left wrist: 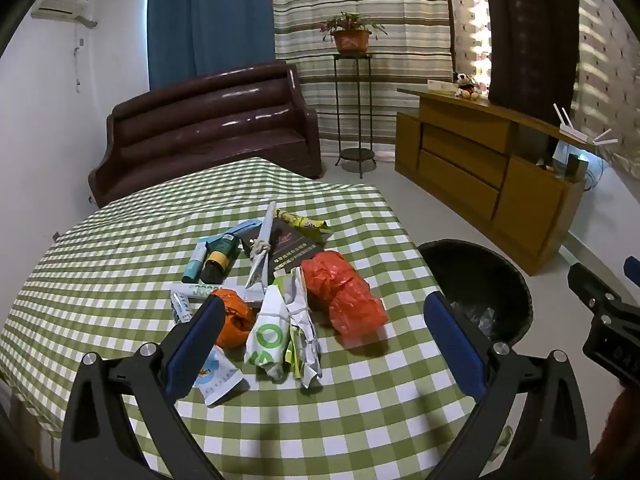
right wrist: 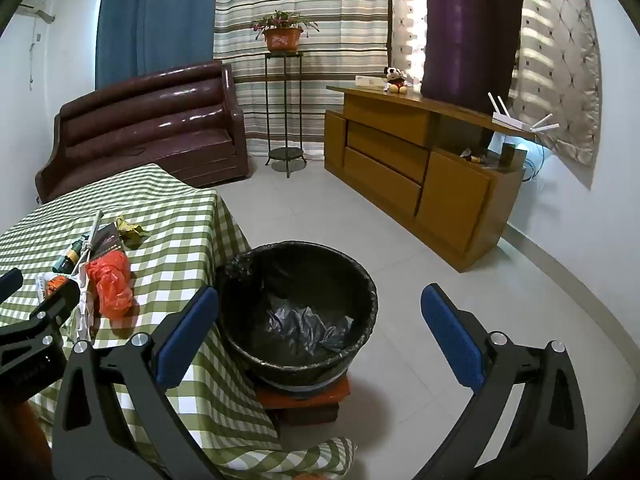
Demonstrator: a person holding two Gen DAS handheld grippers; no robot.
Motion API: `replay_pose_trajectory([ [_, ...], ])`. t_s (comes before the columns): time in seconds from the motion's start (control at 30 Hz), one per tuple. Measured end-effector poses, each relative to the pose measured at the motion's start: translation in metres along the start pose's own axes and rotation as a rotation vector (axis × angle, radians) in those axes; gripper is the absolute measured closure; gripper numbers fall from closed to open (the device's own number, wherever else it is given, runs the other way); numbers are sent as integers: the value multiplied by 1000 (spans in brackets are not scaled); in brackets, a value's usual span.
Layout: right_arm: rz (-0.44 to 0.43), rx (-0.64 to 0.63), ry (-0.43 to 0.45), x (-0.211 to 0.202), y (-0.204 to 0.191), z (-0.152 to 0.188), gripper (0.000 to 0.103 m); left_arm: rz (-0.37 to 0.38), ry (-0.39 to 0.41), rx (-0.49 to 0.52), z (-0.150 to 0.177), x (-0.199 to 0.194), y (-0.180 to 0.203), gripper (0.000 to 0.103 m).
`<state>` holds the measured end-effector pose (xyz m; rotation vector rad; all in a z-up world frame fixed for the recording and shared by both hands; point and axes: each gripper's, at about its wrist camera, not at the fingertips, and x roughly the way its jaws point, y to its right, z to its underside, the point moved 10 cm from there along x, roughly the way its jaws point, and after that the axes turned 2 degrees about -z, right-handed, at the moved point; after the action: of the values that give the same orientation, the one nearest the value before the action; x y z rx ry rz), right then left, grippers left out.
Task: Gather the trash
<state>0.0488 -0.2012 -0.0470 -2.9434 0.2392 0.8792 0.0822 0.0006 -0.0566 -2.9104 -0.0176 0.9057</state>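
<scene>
A heap of trash lies on the green checked table point(left wrist: 360, 420): a red plastic bag point(left wrist: 344, 292), an orange bag point(left wrist: 234, 322), a white-and-green wrapper point(left wrist: 266, 340), tubes point(left wrist: 196, 264) and a dark booklet point(left wrist: 292, 244). My left gripper point(left wrist: 324, 344) is open and empty, hovering just over the near side of the heap. A black-lined trash bin point(right wrist: 298, 312) stands beside the table's right edge, also in the left wrist view point(left wrist: 480, 280). My right gripper point(right wrist: 320, 336) is open and empty above the bin. The red bag point(right wrist: 110, 282) shows in the right wrist view too.
The bin rests on a reddish box point(right wrist: 308, 398) on the tiled floor. A brown sofa point(left wrist: 208, 128) stands behind the table, a plant stand point(left wrist: 354, 112) by the curtains, and a wooden cabinet point(left wrist: 488, 176) along the right wall.
</scene>
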Motion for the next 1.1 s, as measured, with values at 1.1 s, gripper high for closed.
replay_pose_trajectory([
  [1.1,-4,4,1,0,2,-1,4,9,-13,-6,4,3,0,6],
])
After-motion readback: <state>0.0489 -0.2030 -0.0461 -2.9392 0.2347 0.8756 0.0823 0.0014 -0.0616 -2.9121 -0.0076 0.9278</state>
